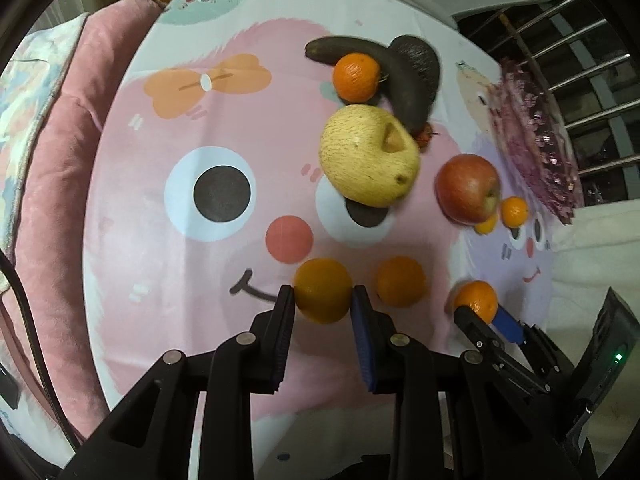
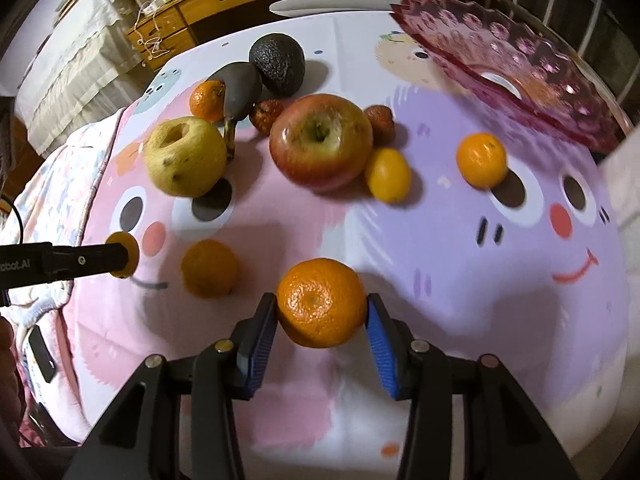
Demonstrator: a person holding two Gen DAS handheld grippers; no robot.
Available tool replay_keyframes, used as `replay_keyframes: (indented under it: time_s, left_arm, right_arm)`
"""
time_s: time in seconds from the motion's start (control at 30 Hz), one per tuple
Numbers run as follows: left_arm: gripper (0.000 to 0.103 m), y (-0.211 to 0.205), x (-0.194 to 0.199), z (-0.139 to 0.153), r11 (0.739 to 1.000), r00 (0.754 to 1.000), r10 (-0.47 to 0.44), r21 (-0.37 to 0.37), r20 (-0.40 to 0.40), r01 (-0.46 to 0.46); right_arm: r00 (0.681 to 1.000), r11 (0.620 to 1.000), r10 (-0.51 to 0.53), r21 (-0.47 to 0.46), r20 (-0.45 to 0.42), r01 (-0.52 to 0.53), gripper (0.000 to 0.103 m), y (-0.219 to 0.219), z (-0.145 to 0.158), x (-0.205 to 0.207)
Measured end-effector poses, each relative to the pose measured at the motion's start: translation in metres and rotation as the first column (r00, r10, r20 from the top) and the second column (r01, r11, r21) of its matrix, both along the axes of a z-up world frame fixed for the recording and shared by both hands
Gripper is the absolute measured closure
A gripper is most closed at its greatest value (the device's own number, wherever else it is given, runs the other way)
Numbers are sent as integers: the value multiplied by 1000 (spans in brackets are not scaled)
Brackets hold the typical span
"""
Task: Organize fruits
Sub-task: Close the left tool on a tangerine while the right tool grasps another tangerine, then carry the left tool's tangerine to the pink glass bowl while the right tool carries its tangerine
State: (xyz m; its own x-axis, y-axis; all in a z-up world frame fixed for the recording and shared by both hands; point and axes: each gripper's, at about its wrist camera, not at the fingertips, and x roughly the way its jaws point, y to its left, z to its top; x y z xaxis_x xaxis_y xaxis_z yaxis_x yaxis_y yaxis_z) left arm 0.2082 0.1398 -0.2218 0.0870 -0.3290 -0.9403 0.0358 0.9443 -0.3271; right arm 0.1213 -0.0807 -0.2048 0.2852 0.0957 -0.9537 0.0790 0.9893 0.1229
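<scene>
My left gripper (image 1: pixel 323 298) is shut on a small orange (image 1: pixel 323 290) low over the cartoon cloth; it also shows in the right wrist view (image 2: pixel 127 255). My right gripper (image 2: pixel 322 304) is shut on a tangerine (image 2: pixel 322 302), also seen in the left wrist view (image 1: pixel 478 300). A loose orange (image 1: pixel 401 281) lies between them. Farther back are a yellow apple (image 1: pixel 370 156), a red apple (image 2: pixel 320 142), a dark banana (image 1: pixel 400 76), an avocado (image 2: pixel 277 63), a tangerine (image 1: pixel 356 77), a kumquat (image 2: pixel 388 176) and another tangerine (image 2: pixel 482 160).
A pink glass dish (image 2: pixel 520 76) stands at the far right of the table. A pink cushion (image 1: pixel 60 184) lies off the left edge. Metal railings (image 1: pixel 580 60) and a wooden dresser (image 2: pixel 224 0) are behind the table.
</scene>
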Motion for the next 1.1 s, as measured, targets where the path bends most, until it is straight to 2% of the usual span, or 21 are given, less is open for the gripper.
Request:
replay_keyframes:
  time_s: [0.13,0.3,0.43,0.7,0.9,1.1]
  left_arm:
    - [76,1,-15,21,1000,999,-5,-15,32,5]
    - [76,2,-28,55,997,996,-1,-72,92,8]
    - [76,-14,-31,76,994,988,-23,-100,151,39]
    - [76,-50,-40,112,984,969,-66,-143,237,102]
    - [76,-85,-43,130,985,958,-55,-140,282,98]
    - [76,-132,-37,144,990,949,6,-137,316,40]
  right_arm:
    - [999,999,-35,12,16,35,58,-5,21,-19]
    - [996,998,-69,-1,60,69,58,-19,56,-31]
    - [991,996,-84,-24,106,87,58,-34,82,-34]
    - [981,992,-99,-56,166,110,58,-73,114,-34]
    - [977,996,-66,-48,202,78,58,-111,130,-19]
    - [974,1000,7,-26,226,-1,58,-152,138,6]
